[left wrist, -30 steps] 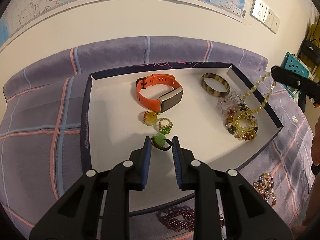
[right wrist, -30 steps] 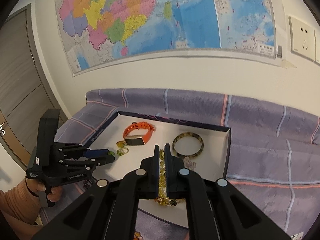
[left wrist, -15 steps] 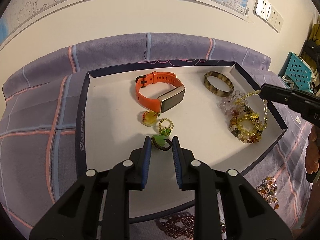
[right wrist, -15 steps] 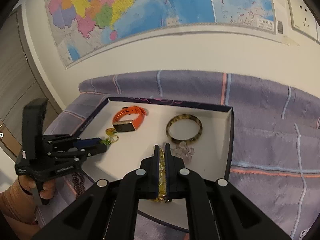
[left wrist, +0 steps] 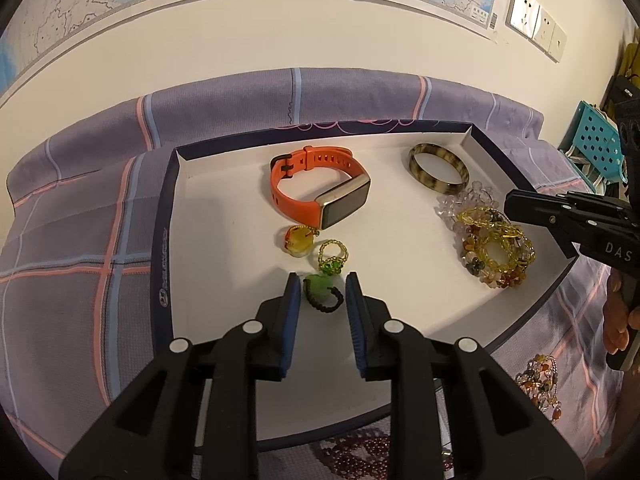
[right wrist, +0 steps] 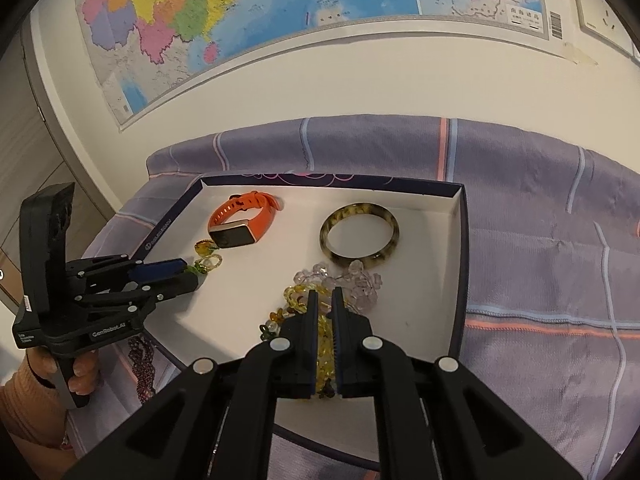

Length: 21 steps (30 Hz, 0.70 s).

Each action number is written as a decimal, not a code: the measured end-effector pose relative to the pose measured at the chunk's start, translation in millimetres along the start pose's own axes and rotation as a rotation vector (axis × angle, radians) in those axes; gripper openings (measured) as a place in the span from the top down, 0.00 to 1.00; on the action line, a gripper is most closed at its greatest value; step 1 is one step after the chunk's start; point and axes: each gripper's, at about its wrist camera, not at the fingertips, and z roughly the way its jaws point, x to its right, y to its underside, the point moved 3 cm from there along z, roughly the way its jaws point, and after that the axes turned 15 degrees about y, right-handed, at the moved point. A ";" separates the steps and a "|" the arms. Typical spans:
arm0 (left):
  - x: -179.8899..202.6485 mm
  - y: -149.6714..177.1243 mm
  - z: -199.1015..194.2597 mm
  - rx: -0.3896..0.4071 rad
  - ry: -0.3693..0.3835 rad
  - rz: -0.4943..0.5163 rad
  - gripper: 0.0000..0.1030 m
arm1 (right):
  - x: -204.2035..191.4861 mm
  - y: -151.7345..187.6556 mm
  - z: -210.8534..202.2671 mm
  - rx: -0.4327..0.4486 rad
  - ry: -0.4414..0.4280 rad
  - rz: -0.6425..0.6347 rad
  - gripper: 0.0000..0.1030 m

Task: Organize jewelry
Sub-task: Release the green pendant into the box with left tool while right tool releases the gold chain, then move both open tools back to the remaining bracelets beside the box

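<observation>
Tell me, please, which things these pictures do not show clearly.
The yellow bracelet: right wrist view, the right gripper covers most of it.
The map lettering: both views, too small to read.
The bead bracelet on the cloth: left wrist view, dim near the picture's edge.

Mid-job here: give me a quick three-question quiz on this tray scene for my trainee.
1. Which item lies between the fingers of the left gripper?
2. True or false: the orange watch band lies inside the tray.
3. What colour is the bead strand clamped in the right gripper? A yellow, B blue, C white.

Key:
1. The green ring; the jaws have just been opening and the pads do not press on it.
2. True.
3. A.
</observation>
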 end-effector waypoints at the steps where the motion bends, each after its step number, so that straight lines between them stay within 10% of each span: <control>1: 0.5 -0.3 -0.6 0.003 -0.002 0.004 0.72 | -0.3 -0.1 0.9 -0.002 0.002 -0.002 0.94; 9: 9.8 -1.7 -24.5 0.071 -0.025 0.044 0.55 | 2.1 6.8 -10.8 0.022 0.028 0.001 0.69; 21: 20.8 21.7 -77.5 0.168 -0.038 0.080 0.50 | -16.0 39.4 -65.8 0.082 -0.024 -0.083 0.62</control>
